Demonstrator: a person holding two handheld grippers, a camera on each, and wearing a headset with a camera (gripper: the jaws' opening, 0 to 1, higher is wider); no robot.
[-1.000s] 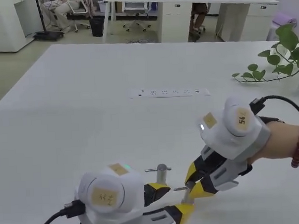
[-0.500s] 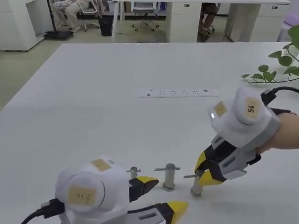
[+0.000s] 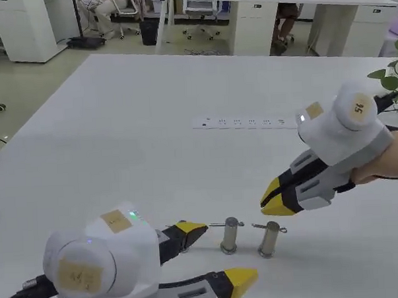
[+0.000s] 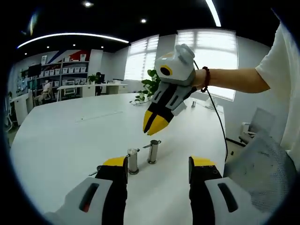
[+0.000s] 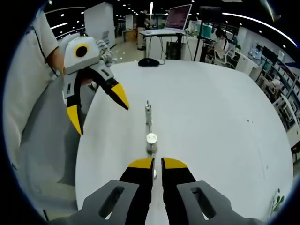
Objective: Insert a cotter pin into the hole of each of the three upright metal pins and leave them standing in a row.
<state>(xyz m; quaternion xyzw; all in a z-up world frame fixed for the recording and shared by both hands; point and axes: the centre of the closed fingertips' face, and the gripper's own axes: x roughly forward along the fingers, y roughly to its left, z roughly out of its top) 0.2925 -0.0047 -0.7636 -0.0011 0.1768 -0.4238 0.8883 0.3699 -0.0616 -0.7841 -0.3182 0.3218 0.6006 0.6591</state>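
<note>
White table (image 3: 119, 126), power strip (image 3: 244, 122) at the far side.

Change: half a second ago the right gripper's (image 3: 273, 202) tips were down at the right pin's (image 3: 269, 241) cotter (image 3: 268, 228). Now it's lifted off, up and to the right, clear of the pin. Its jaws are together or nearly so, only a sliver of gap in the right gripper view (image 5: 157, 164), and they hold nothing. The cotter stays behind, crosswise through the pin's top, and the pin is upright.

Middle pin (image 3: 230, 237) just left of it is upright too, with its own cotter through.

Left pin is hidden behind the left gripper's (image 3: 218, 252) far jaw in the head view. The right gripper view, looking down the row, has it at the far end (image 5: 148, 110). Its cotter is too small there to confirm.

Left gripper sits low at the near-left with jaws wide apart and empty. Its own view (image 4: 158, 164) frames the middle pin (image 4: 133, 161) and right pin (image 4: 153, 151), with the right gripper (image 4: 154, 124) hovering above them.

Read: last insertion looks done and released. Row looks straight, pins close but apart. Likely nothing left but backing both grippers out. The left gripper's jaw is the risk, since it's right beside the left pin.
</note>
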